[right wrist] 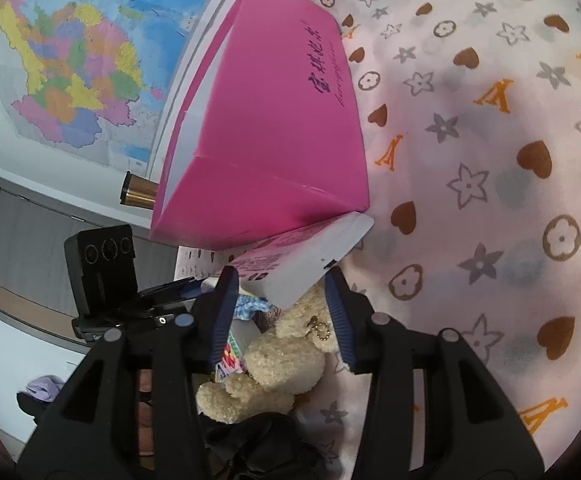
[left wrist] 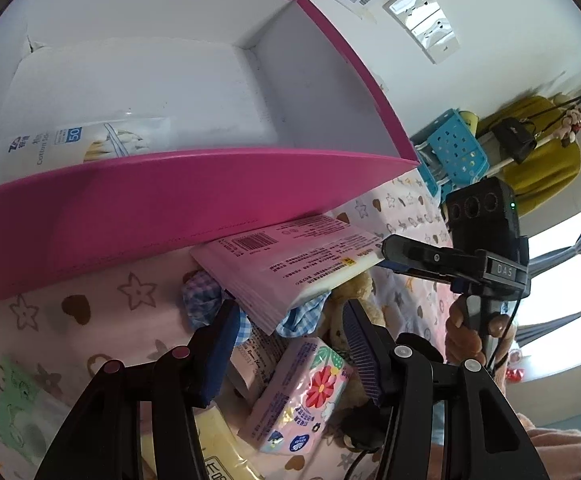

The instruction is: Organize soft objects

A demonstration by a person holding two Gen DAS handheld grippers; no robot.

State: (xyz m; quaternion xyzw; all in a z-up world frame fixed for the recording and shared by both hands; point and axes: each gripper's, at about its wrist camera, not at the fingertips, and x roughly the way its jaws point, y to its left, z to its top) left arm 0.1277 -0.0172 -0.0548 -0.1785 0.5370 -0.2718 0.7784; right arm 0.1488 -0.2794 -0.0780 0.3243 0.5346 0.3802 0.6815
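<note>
A pack of cotton swabs (left wrist: 66, 140) is already seen in the pink box (left wrist: 194, 196); otherwise it looks empty. Left gripper (left wrist: 286, 344): jaws part-open, nothing held, over the flowered tissue pack (left wrist: 302, 396). The pink flat pack (left wrist: 290, 256) is apparently held at one end by the right gripper (left wrist: 386, 250); its jaws stand part-open around it. The plush bear (right wrist: 274, 364) remains unsorted on the patterned sheet (right wrist: 490, 160).

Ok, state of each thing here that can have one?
Pink box: open-topped, holds a cotton swab pack.
Pink flat pack: tilted, one end at the box wall.
Plush bear: lying on the bedsheet.
Left hand-held gripper: open.
Right hand-held gripper: open, over the bear.
</note>
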